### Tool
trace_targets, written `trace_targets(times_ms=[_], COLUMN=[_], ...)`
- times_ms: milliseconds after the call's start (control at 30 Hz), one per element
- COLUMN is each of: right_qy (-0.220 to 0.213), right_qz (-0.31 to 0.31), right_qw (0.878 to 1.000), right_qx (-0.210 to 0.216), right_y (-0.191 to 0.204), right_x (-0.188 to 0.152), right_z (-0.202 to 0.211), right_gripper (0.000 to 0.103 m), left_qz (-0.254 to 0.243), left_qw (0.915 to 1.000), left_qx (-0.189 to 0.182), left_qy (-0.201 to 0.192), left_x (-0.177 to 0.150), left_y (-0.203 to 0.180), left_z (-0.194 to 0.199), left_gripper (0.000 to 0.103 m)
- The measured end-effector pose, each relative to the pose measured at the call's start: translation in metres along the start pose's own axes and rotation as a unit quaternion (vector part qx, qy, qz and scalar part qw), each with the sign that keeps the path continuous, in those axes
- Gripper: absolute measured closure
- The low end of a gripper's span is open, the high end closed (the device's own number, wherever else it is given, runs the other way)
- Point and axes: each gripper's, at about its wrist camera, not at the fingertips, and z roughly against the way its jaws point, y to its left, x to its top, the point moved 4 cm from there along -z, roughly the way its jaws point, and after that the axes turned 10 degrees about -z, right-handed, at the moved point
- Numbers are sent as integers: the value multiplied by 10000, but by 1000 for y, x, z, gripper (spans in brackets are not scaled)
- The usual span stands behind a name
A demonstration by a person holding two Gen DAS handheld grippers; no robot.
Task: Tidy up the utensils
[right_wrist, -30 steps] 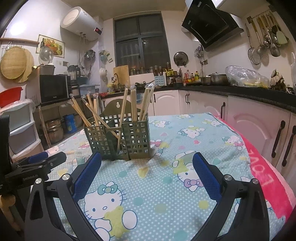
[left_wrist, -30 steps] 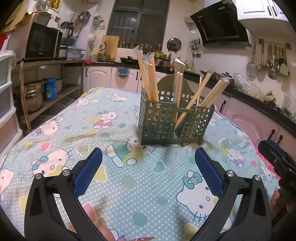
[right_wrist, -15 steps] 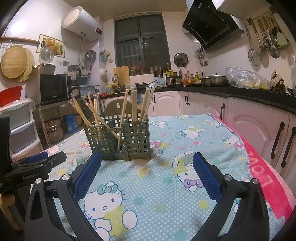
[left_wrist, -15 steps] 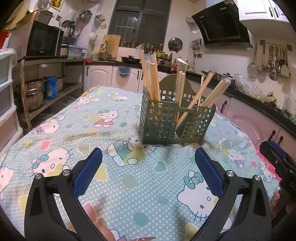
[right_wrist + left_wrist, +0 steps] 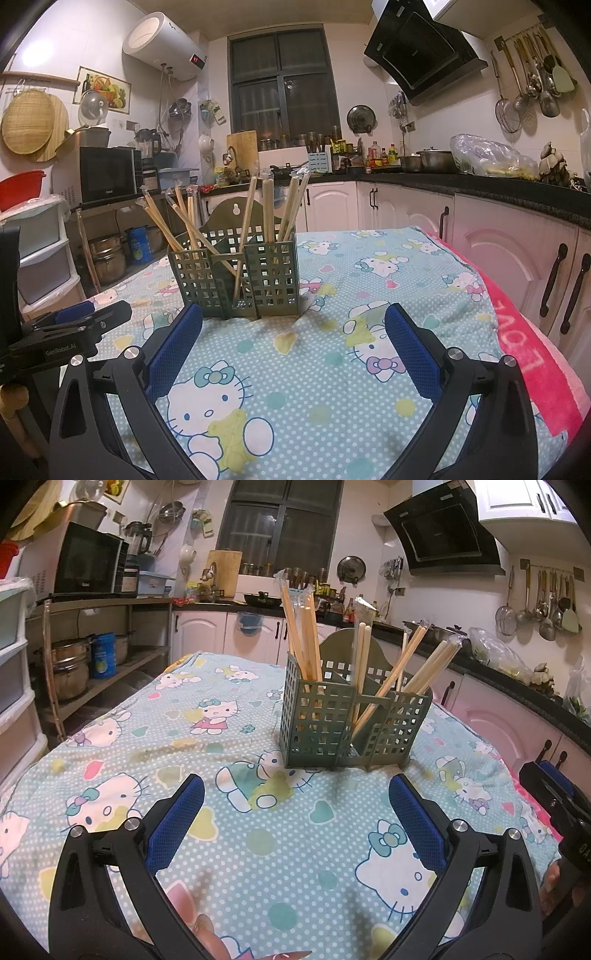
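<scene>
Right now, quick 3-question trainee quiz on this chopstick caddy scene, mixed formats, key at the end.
1. True or false: the left gripper and the right gripper are both open and hold nothing.
2. Where are the chopsticks? A) lying on the tablecloth B) standing in the green caddy C) in a gripper
3. Fill in: the caddy stands on the ______.

Key: 1 true; 2 B; 3 tablecloth
</scene>
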Motion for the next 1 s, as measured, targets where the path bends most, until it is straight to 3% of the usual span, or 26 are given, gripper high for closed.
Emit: trace_targets(times_ms=[1000], right_qy=[18], right_qz=[-1], right_qw=[10000], right_qx=[-2], right_y=[0], right_x=[-1], right_z=[0], right_gripper=[7], left_qz=[28], left_qw=[10000], left_qx=[24], left_qy=[24], left_x=[0], left_y=[2], left_z=[1], left_gripper=[11])
